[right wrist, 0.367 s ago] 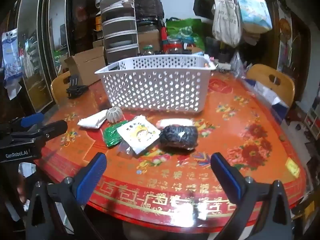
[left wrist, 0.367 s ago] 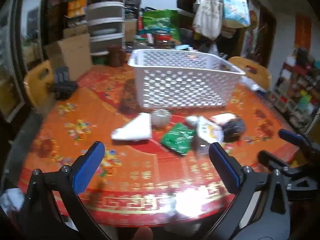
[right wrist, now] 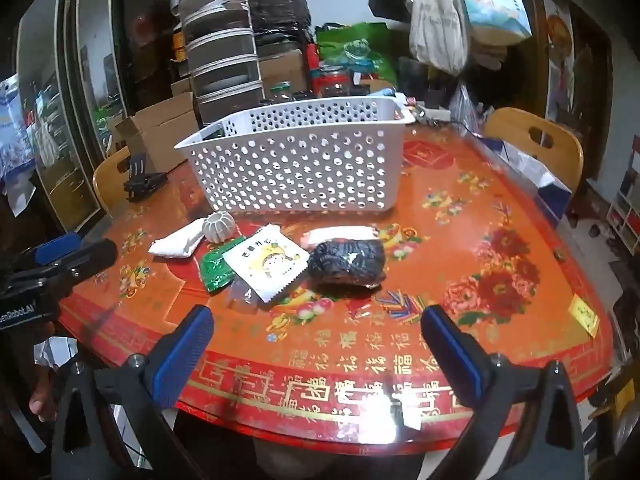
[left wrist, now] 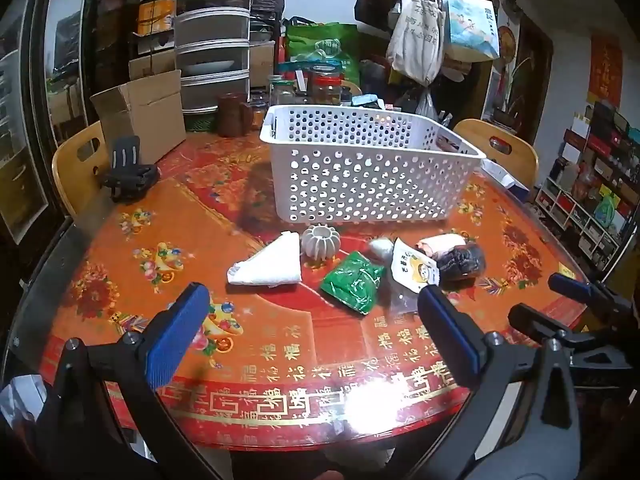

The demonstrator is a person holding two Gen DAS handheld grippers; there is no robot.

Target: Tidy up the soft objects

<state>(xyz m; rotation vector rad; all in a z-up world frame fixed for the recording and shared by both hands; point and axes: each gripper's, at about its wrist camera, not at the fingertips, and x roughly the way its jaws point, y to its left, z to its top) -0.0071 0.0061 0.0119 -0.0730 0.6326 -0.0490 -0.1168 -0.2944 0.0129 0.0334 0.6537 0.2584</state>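
A white perforated basket (left wrist: 368,172) (right wrist: 296,168) stands mid-table. In front of it lie a folded white cloth (left wrist: 268,266) (right wrist: 176,242), a pale ribbed pumpkin-shaped piece (left wrist: 320,241) (right wrist: 219,226), a green packet (left wrist: 354,282) (right wrist: 214,268), a white cartoon packet (left wrist: 414,268) (right wrist: 266,262), a dark bundle (left wrist: 460,260) (right wrist: 348,260) and a pink-white roll (left wrist: 440,242) (right wrist: 340,234). My left gripper (left wrist: 312,340) is open and empty above the near table edge. My right gripper (right wrist: 316,348) is open and empty, also near the front edge.
The round red patterned table (left wrist: 280,352) (right wrist: 460,220) has wooden chairs (left wrist: 80,164) (right wrist: 536,140) around it. A black phone stand (left wrist: 128,172) sits at far left. Cardboard box (left wrist: 144,112), jars and stacked drawers crowd the back. A yellow tag (right wrist: 584,314) lies at right.
Both grippers stay open; the views have barely shifted.
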